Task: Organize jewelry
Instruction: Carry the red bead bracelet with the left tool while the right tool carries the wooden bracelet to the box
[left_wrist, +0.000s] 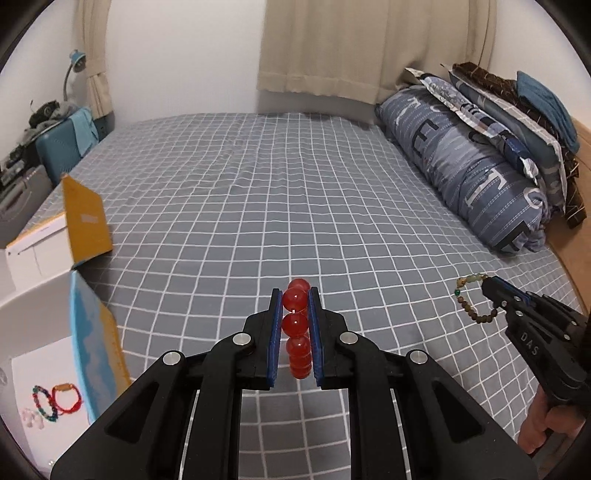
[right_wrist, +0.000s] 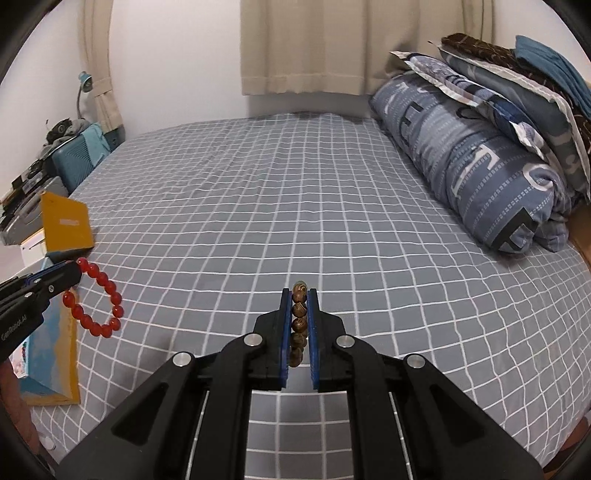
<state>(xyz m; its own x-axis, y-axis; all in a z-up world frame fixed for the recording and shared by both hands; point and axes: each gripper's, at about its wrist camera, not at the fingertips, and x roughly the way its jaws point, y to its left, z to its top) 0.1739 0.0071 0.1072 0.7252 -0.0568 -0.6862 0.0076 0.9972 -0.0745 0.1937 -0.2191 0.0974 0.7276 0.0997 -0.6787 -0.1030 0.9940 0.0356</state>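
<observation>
My left gripper (left_wrist: 295, 293) is shut on a bracelet of large red beads (left_wrist: 295, 325), held above the grey checked bed sheet (left_wrist: 258, 206). The right wrist view shows that red bracelet (right_wrist: 99, 299) hanging as a loop from the left gripper (right_wrist: 74, 273) at the left edge. My right gripper (right_wrist: 300, 293) is shut on a bracelet of brown wooden beads (right_wrist: 298, 328). From the left wrist view the wooden bracelet (left_wrist: 476, 299) dangles from the right gripper (left_wrist: 487, 284) at the right. An open box (left_wrist: 40, 369) at lower left holds a red cord bracelet (left_wrist: 66, 400), a dark multicoloured bead bracelet (left_wrist: 42, 402) and a pale one.
A second open box with a yellow lid (left_wrist: 86, 221) stands at the bed's left edge. A rolled blue duvet (left_wrist: 469, 166) and stacked pillows lie along the right side. A teal suitcase (left_wrist: 66, 147) and clutter sit beyond the bed at far left. A hand (left_wrist: 546, 421) grips the right gripper's handle.
</observation>
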